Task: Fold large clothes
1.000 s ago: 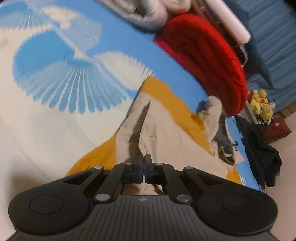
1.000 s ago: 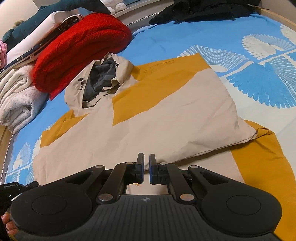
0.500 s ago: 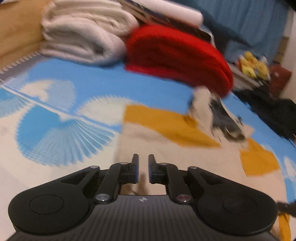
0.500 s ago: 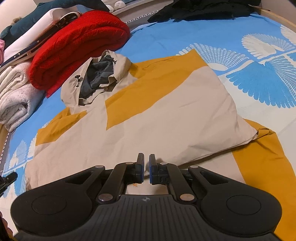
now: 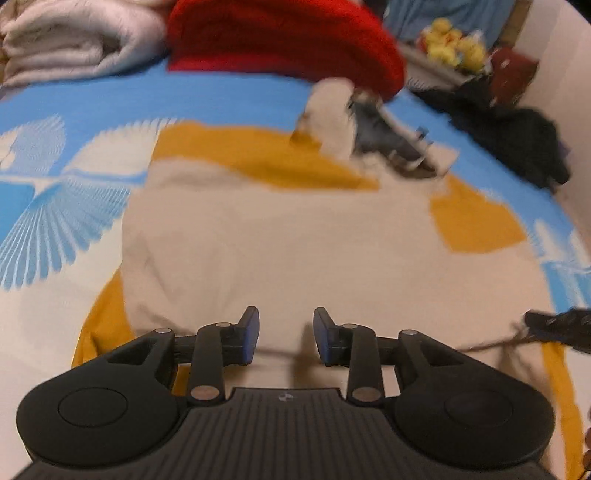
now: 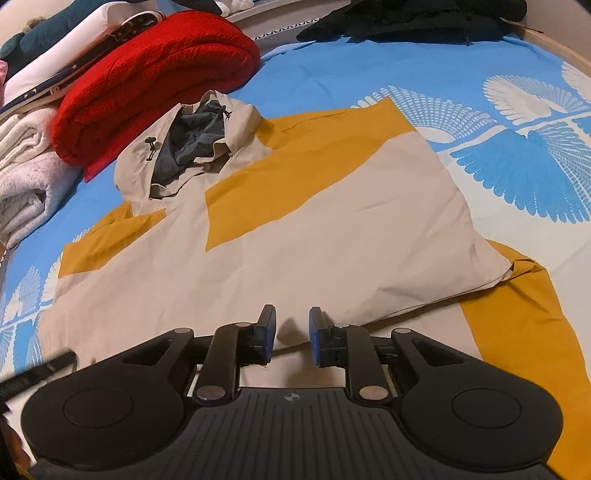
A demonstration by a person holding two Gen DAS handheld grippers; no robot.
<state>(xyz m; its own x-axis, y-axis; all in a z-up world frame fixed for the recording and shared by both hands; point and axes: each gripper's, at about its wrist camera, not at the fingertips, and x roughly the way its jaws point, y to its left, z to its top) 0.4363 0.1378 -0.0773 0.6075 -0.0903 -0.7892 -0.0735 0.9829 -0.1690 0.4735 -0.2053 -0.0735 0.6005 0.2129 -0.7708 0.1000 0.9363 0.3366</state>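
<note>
While no fabric is held by either tool, the beige and mustard jacket (image 6: 295, 236) is spread flat on the blue patterned bedsheet (image 6: 461, 74), its hood (image 6: 184, 147) at the far end and its near hem just beyond both sets of fingers. Its long axis is judged to run from near to far, away from the jaws, with one sleeve already laid across the body in the right wrist view. The right gripper (image 6: 291, 332) is seen with its jaws parted narrowly over the near hem, empty. The left gripper (image 5: 284, 336) is seen with its jaws parted wider over the same near edge, also empty. Neither is clearly nearer to the hem. Beyond the hood a folded red blanket (image 6: 155, 85) is stacked beside pale towels (image 6: 22, 173), with dark clothing (image 6: 406, 18) farther off.
</note>
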